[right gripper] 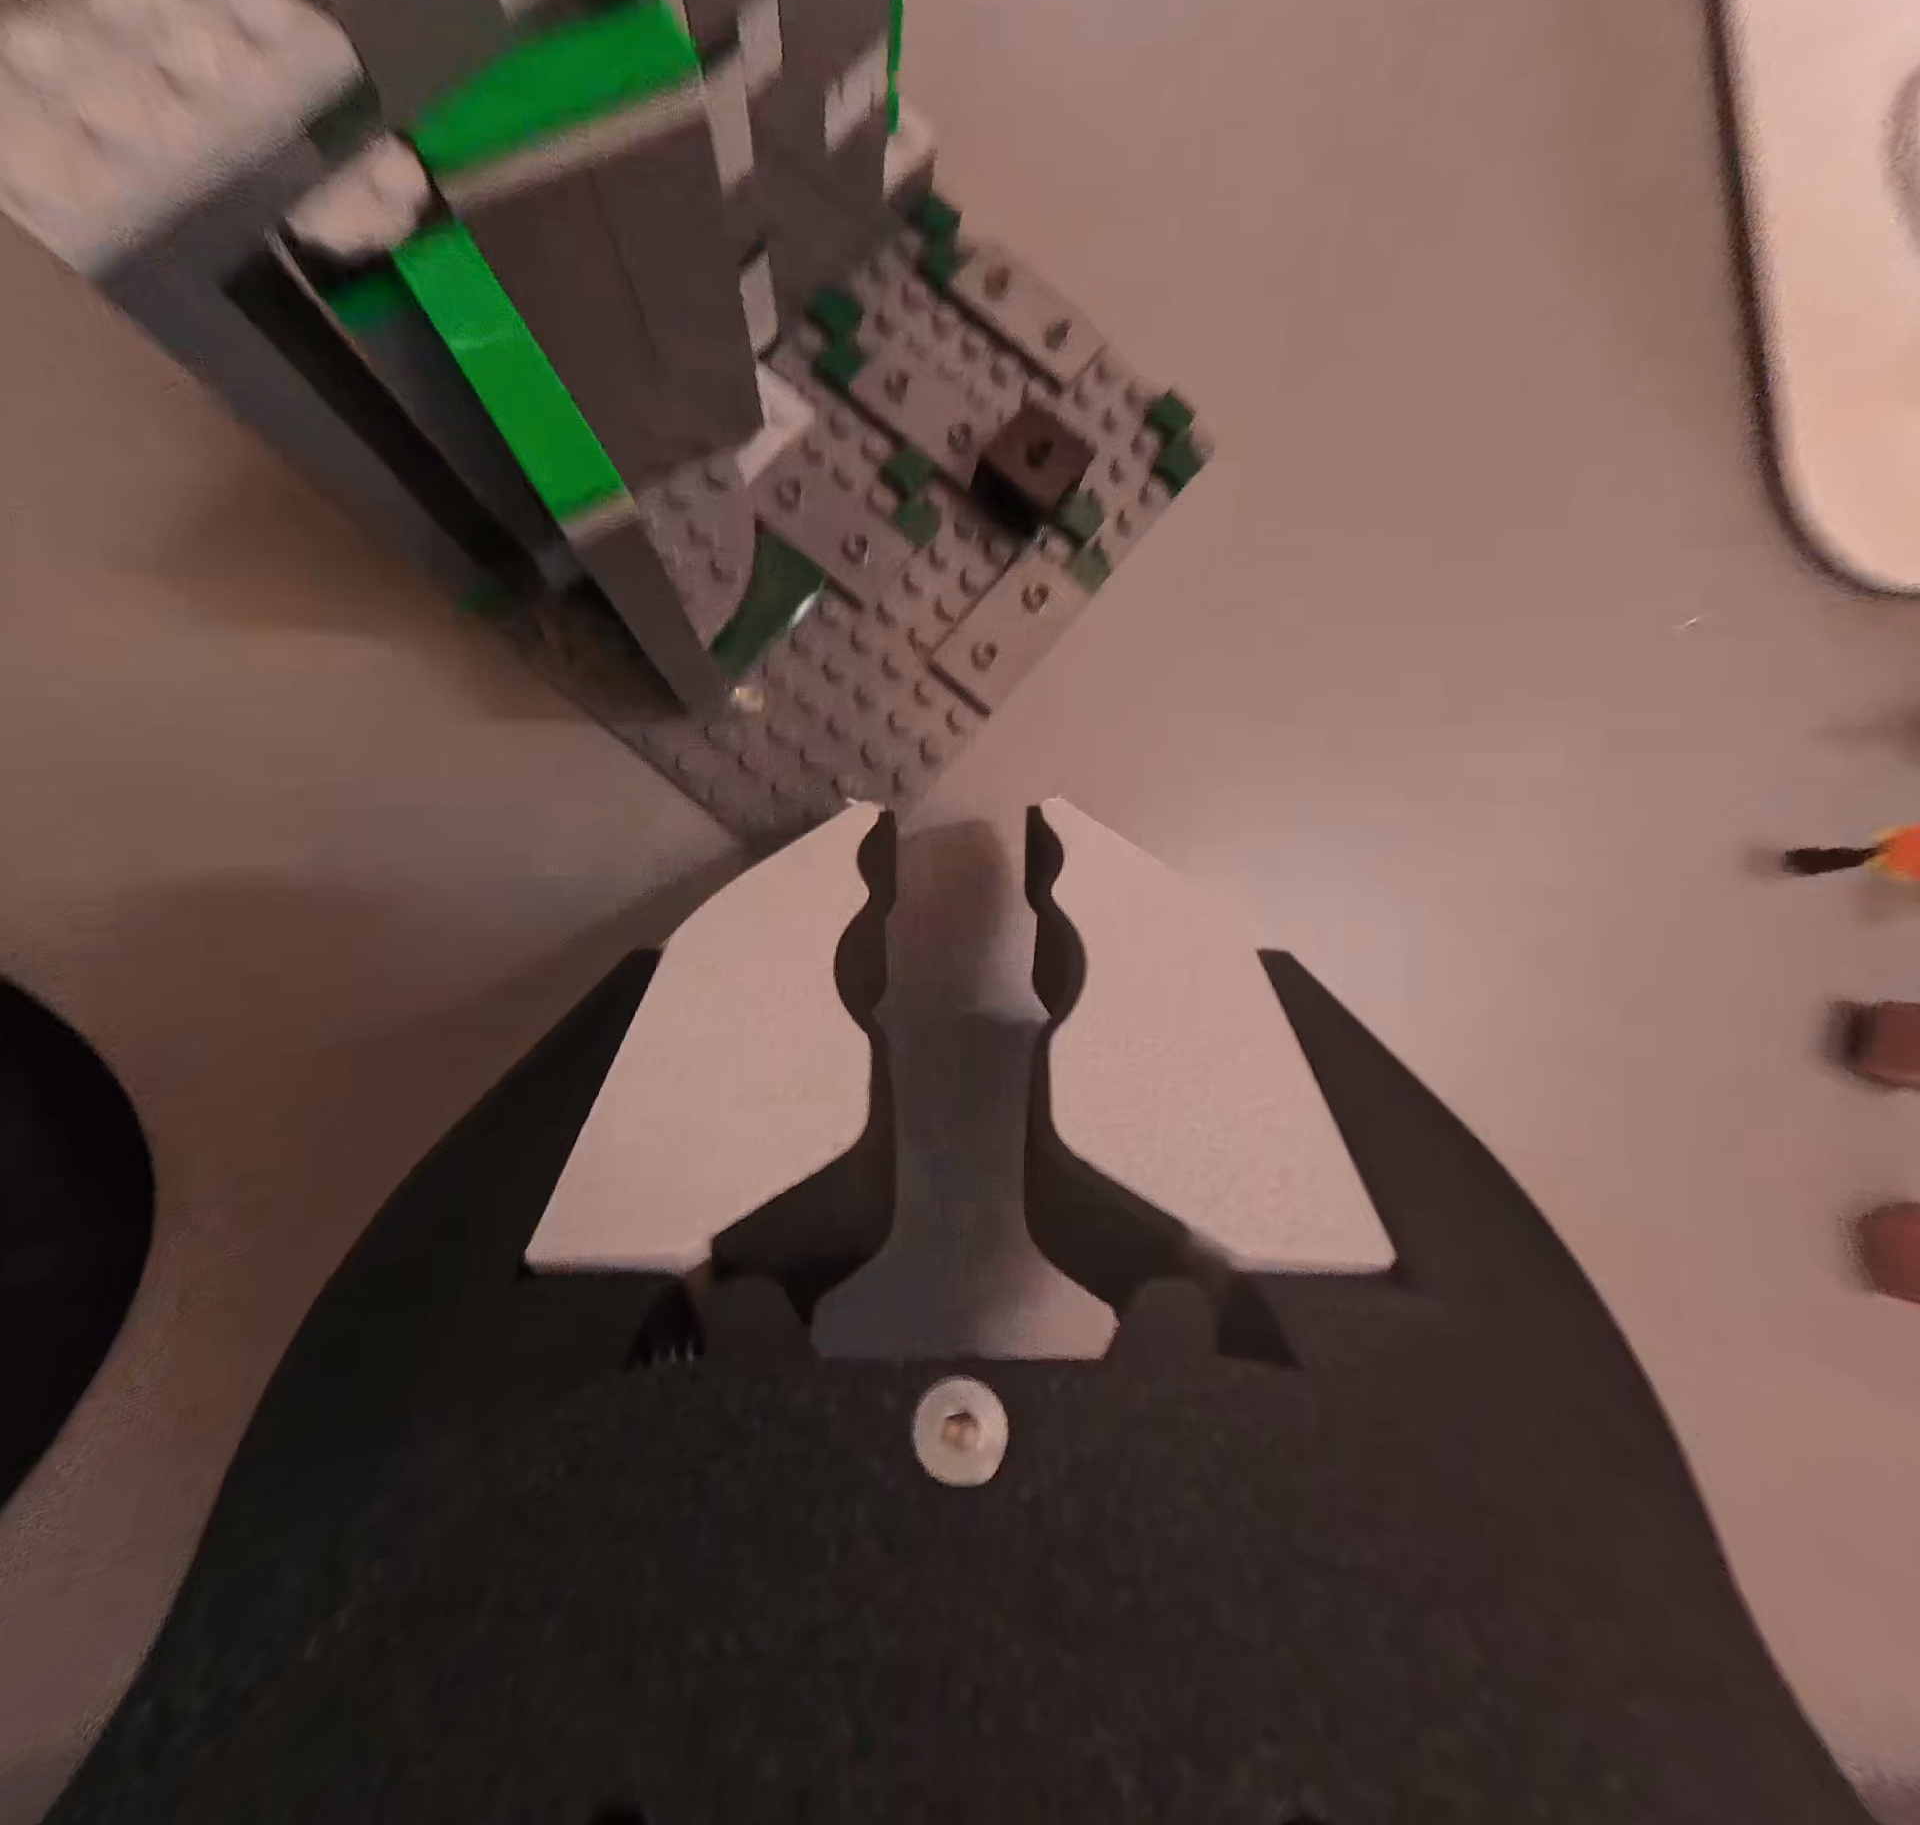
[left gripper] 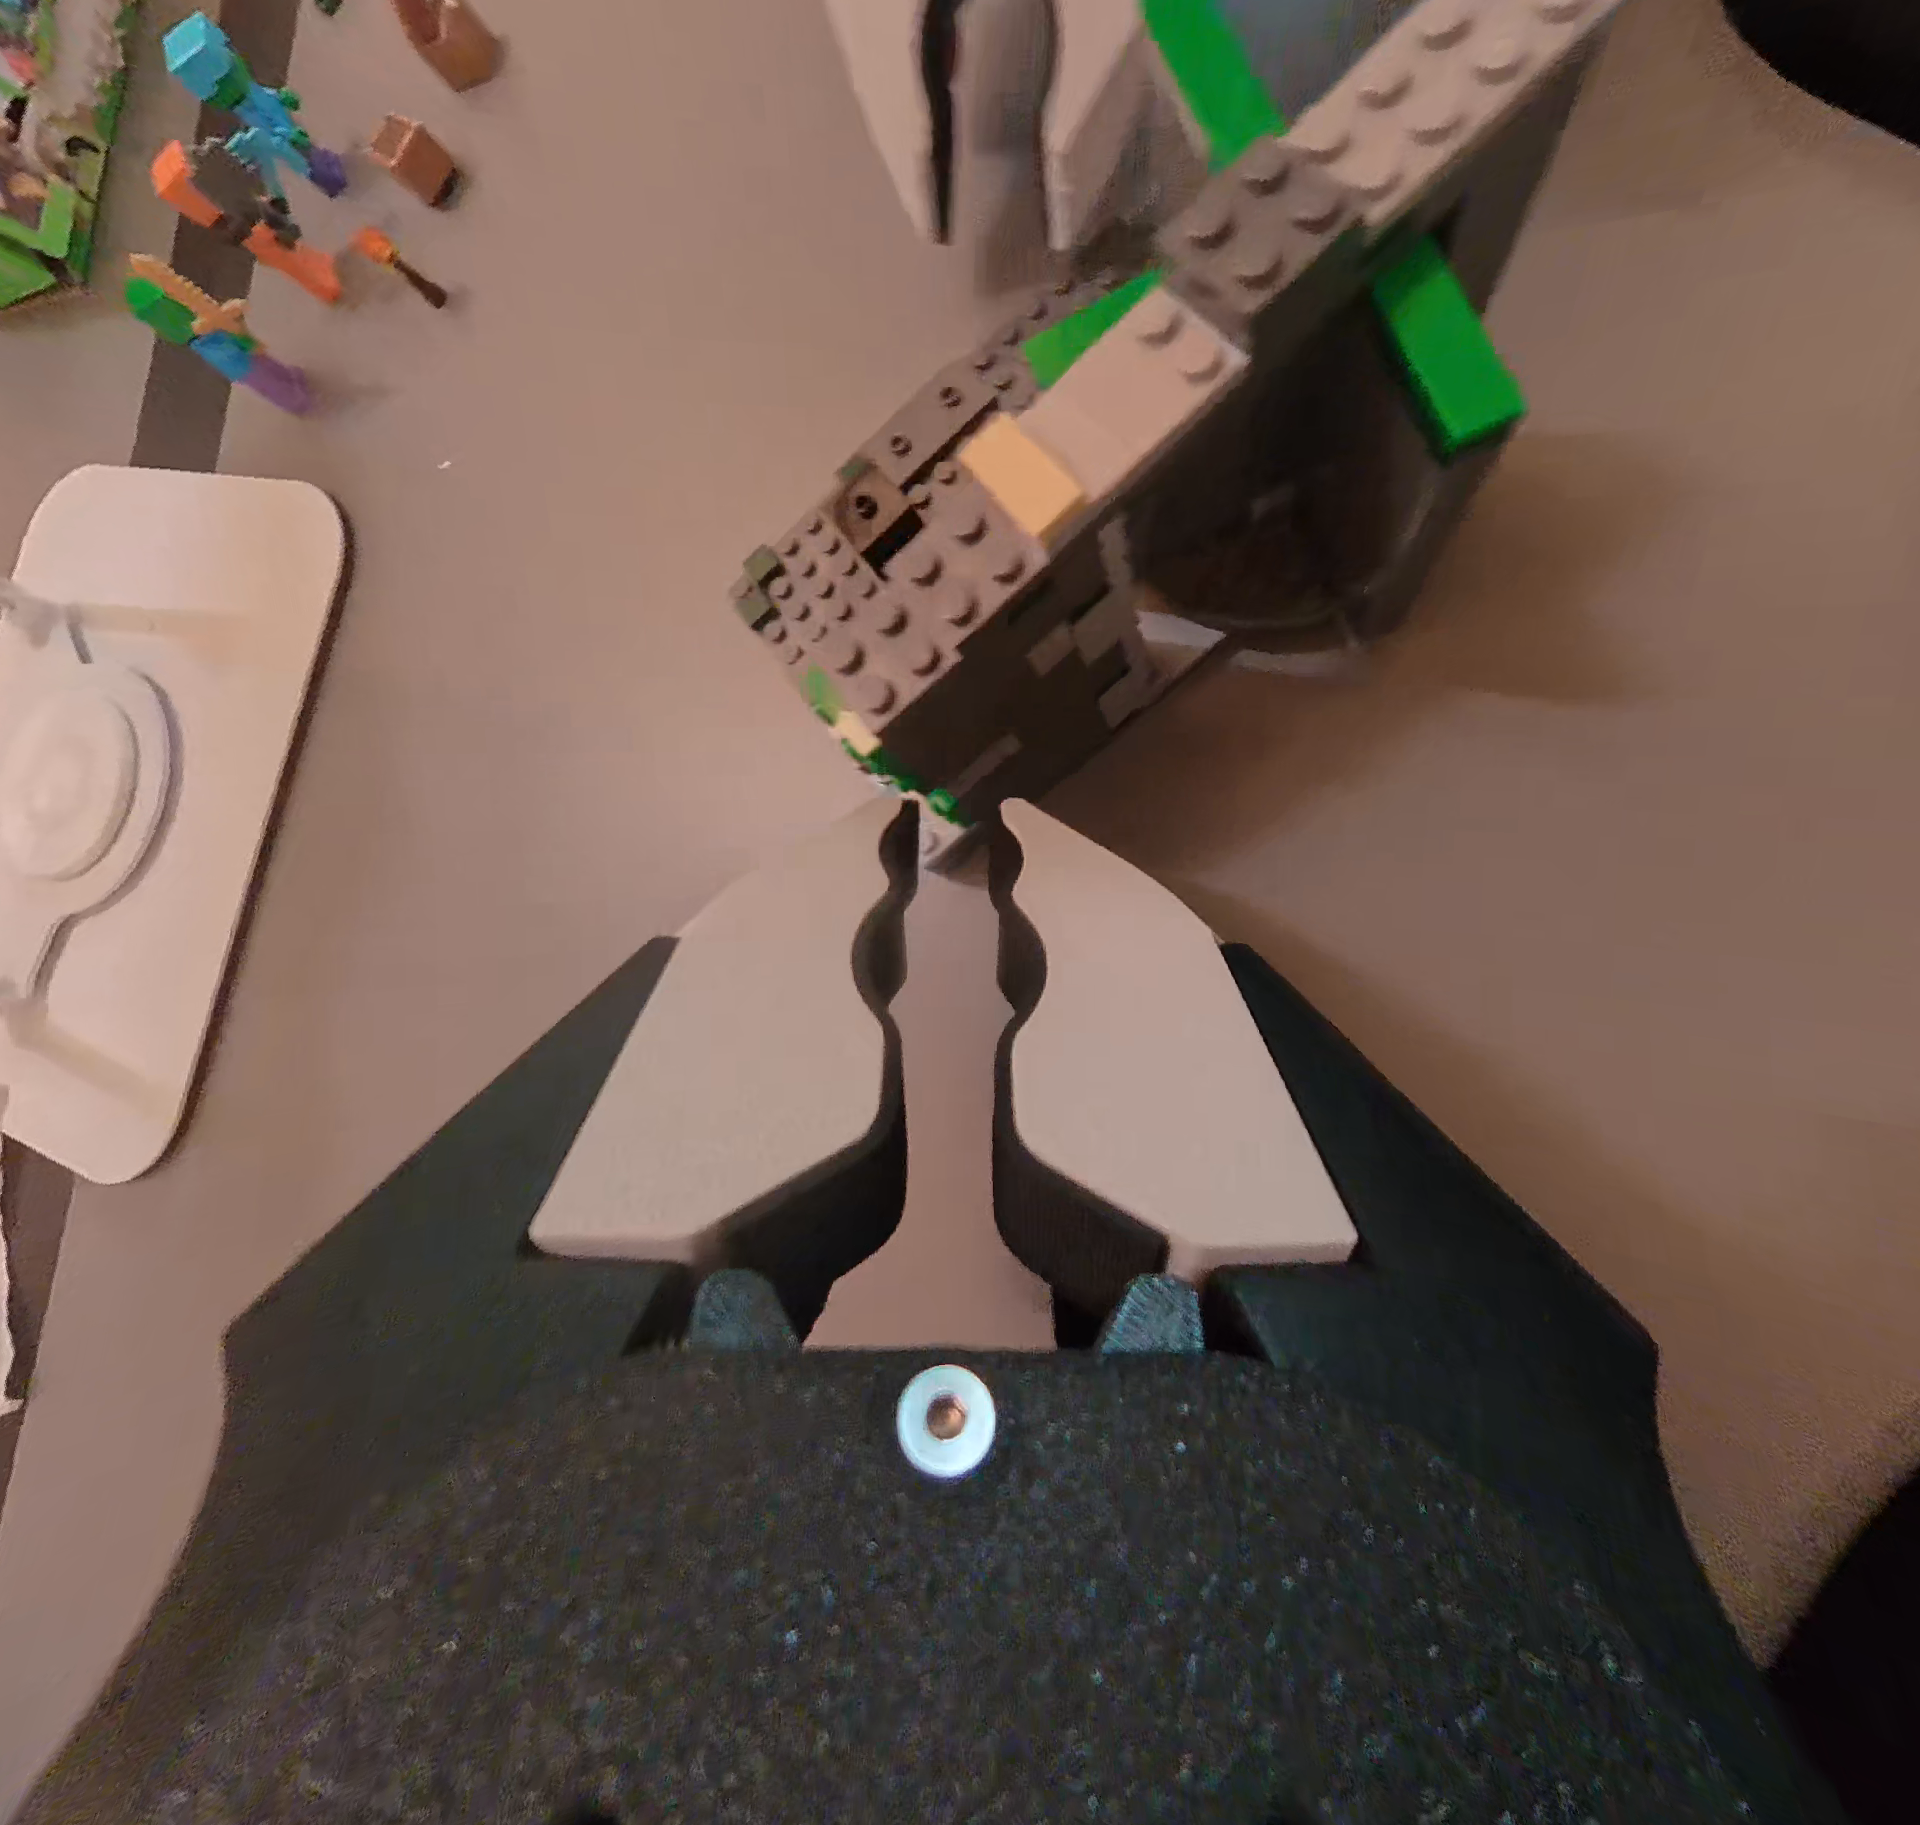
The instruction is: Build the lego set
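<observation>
The grey Lego build with green bricks stands on the tan table, and its tall walls rise behind it. My left gripper has its jaws nearly closed, pinching the build's near bottom corner. In the right wrist view the build's studded floor and tower lie just ahead. My right gripper is open and empty, with its left fingertip at the baseplate's corner. The right gripper's white fingers also show, blurred, behind the build in the left wrist view.
Minifigures and small brown pieces lie at far left beside a green box. A white board lies at left, also showing in the right wrist view. A torch piece and brown pieces lie at right. The grippers' ends are close to 15 centimetres from one another.
</observation>
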`<move>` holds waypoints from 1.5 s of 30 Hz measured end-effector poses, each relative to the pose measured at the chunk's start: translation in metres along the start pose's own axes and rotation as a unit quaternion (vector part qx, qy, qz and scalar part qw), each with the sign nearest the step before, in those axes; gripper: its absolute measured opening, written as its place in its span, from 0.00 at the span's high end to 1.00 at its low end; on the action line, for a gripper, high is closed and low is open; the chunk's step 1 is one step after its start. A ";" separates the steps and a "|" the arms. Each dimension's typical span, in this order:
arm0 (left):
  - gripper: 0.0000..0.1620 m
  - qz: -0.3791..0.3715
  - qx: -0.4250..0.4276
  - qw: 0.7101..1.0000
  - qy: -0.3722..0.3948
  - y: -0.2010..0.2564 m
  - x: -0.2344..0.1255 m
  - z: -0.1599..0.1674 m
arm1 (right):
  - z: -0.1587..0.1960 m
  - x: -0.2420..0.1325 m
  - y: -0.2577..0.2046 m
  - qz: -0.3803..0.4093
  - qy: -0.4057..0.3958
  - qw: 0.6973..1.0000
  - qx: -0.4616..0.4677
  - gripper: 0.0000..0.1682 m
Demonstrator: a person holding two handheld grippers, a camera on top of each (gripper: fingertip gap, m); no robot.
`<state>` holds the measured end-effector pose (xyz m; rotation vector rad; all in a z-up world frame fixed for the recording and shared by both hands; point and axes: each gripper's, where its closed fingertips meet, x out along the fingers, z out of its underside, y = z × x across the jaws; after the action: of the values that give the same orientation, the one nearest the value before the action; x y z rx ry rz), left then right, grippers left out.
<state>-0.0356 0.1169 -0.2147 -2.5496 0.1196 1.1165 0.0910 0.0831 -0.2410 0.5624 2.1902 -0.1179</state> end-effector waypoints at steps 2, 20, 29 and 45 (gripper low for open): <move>0.92 -0.003 -0.015 1.000 0.007 -0.008 0.005 -0.001 | 0.007 0.002 -0.003 -0.020 0.005 1.000 0.009 0.88; 0.93 -0.060 -0.095 0.994 -0.001 -0.049 0.015 0.004 | -0.040 -0.006 -0.068 -0.057 0.108 0.991 -0.047 0.87; 0.92 -0.044 -0.100 0.994 0.021 -0.009 0.007 0.002 | -0.064 0.000 -0.049 0.034 0.115 0.992 -0.046 0.83; 0.91 -0.035 -0.111 0.992 0.050 0.007 0.005 -0.005 | -0.064 0.008 -0.054 0.004 0.102 0.995 -0.019 0.79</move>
<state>-0.0303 0.1093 -0.2171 -2.7824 -0.0720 1.0253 0.0171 0.0551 -0.2124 0.5827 2.3824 -0.0161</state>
